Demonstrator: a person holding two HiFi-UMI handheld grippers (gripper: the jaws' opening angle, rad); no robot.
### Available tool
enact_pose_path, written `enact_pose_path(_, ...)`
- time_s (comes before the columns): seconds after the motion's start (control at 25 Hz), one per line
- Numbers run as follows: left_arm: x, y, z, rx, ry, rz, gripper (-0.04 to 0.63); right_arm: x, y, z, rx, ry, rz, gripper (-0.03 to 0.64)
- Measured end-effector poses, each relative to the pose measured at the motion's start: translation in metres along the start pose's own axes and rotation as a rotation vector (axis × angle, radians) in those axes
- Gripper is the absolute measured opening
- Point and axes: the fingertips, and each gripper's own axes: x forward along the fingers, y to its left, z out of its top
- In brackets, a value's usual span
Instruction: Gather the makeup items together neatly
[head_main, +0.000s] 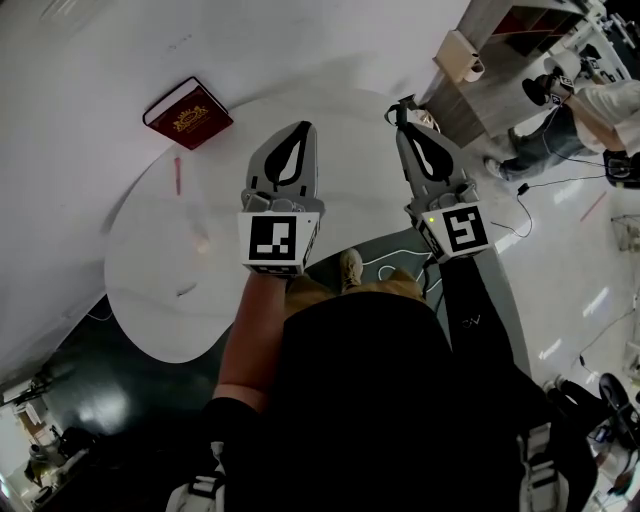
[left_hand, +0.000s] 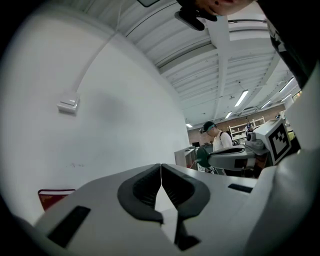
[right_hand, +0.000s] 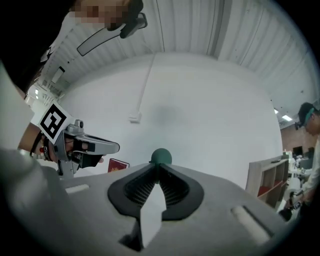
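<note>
The right claw (right_hand: 159, 169) is clamped at its tips on a small dark green item with a rounded head (right_hand: 161, 156). The head pokes out just past the pads; whether it is a sponge or a cap we cannot tell from here. In the head view this claw (head_main: 402, 112) points level, out over the far edge of the round white table (head_main: 150, 290), with the green item (head_main: 404, 104) only a dark speck at its tip.

The left claw (left_hand: 161, 169) has its jaws pressed together with nothing between them. We see it held level beside the right one (head_main: 302, 127), the two close but apart, both raised above the table. From the left gripper view the green item (left_hand: 202, 156) shows at the other claw's tip.

On the table, a slim pink stick (head_main: 178, 173) lies near a red book (head_main: 188, 112), and a small dark item (head_main: 186, 291) lies well apart from them, nearer us.
</note>
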Motion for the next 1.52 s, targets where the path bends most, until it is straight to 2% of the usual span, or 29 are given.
enact_pose_path(0.16, -0.012, 0.01, 0.011, 0.013, -0.063, 0.025, 0.008, 0.008, 0.02, 0.002, -0.009, 0.007, 0.048, 0.029)
enact_pose_path(0.36, -0.047, 0.04, 0.011, 0.036, -0.061, 0.111, 0.008, 0.026, 0.057, 0.001, -0.01, 0.028, 0.132, 0.03)
enact_pose_path(0.52, -0.087, 0.08, 0.012, 0.066, -0.055, 0.206, 0.008, 0.053, 0.104, 0.006, -0.008, 0.012, 0.229, 0.031)
enact_pose_path(0.64, -0.125, 0.112, 0.01, 0.062, -0.038, 0.288, 0.008, 0.074, 0.15, 0.021, 0.02, -0.037, 0.302, 0.031)
enact_pose_path(0.72, -0.152, 0.134, 0.004, 0.039, -0.004, 0.342, 0.008, 0.086, 0.177, 0.015, 0.003, 0.003, 0.344, 0.031)
enact_pose_path(0.8, -0.178, 0.155, 0.003, 0.052, 0.004, 0.39, 0.008, 0.097, 0.206, 0.015, 0.014, 0.025, 0.375, 0.031)
enact_pose_path(0.96, -0.228, 0.193, -0.002, 0.044, 0.041, 0.477, 0.008, 0.114, 0.261, 0.027, 0.022, 0.005, 0.454, 0.031)
enact_pose_path(1.04, -0.245, 0.208, 0.002, 0.055, 0.028, 0.5, 0.008, 0.12, 0.285, 0.043, 0.057, -0.056, 0.485, 0.031)
enact_pose_path(1.12, -0.256, 0.218, 0.003, 0.061, 0.022, 0.512, 0.008, 0.125, 0.299, 0.045, 0.086, -0.061, 0.493, 0.031)
enact_pose_path(1.28, -0.267, 0.23, -0.003, -0.006, 0.029, 0.513, 0.008, 0.134, 0.31, 0.024, 0.03, 0.03, 0.487, 0.031)
enact_pose_path(1.4, -0.273, 0.237, -0.01, 0.027, 0.034, 0.513, 0.008, 0.141, 0.326, 0.014, 0.041, 0.07, 0.489, 0.031)
enact_pose_path(1.52, -0.28, 0.241, -0.025, 0.001, 0.074, 0.512, 0.008, 0.145, 0.347, -0.014, 0.02, 0.147, 0.517, 0.031)
